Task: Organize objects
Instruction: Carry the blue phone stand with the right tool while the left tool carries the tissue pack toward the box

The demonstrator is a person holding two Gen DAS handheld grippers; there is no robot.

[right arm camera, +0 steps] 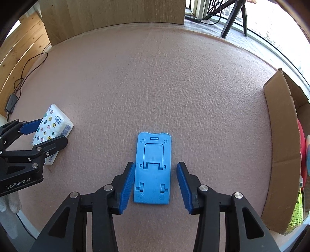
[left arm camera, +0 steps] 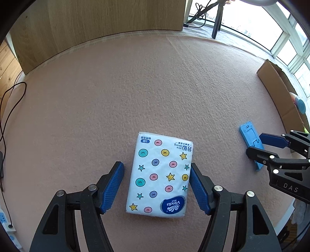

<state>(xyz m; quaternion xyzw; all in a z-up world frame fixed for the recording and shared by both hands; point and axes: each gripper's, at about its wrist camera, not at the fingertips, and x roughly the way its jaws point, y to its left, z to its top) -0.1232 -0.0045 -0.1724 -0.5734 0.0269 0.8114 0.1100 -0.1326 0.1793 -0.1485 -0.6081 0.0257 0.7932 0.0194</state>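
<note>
A white tissue pack [left arm camera: 159, 175] with coloured dots and stars lies flat on the pink mat [left arm camera: 135, 87]. My left gripper [left arm camera: 157, 170] is open and straddles the pack; its right pad touches the pack's edge, its left pad stands a little apart. A flat blue plastic phone stand [right arm camera: 153, 168] lies on the mat [right arm camera: 155, 87] between the open fingers of my right gripper [right arm camera: 155, 168], the left pad close to its edge. Each gripper shows in the other's view: the right gripper [left arm camera: 257, 145] over the stand [left arm camera: 250, 135], the left gripper [right arm camera: 52, 131] around the pack [right arm camera: 53, 124].
An open cardboard box [right arm camera: 281, 151] with coloured items inside stands at the mat's right edge. A wooden panel [left arm camera: 116, 17] rises behind the mat. A black cable [left arm camera: 11, 100] and an adapter [right arm camera: 10, 103] lie at the left, and a tripod [right arm camera: 232, 17] stands by the window.
</note>
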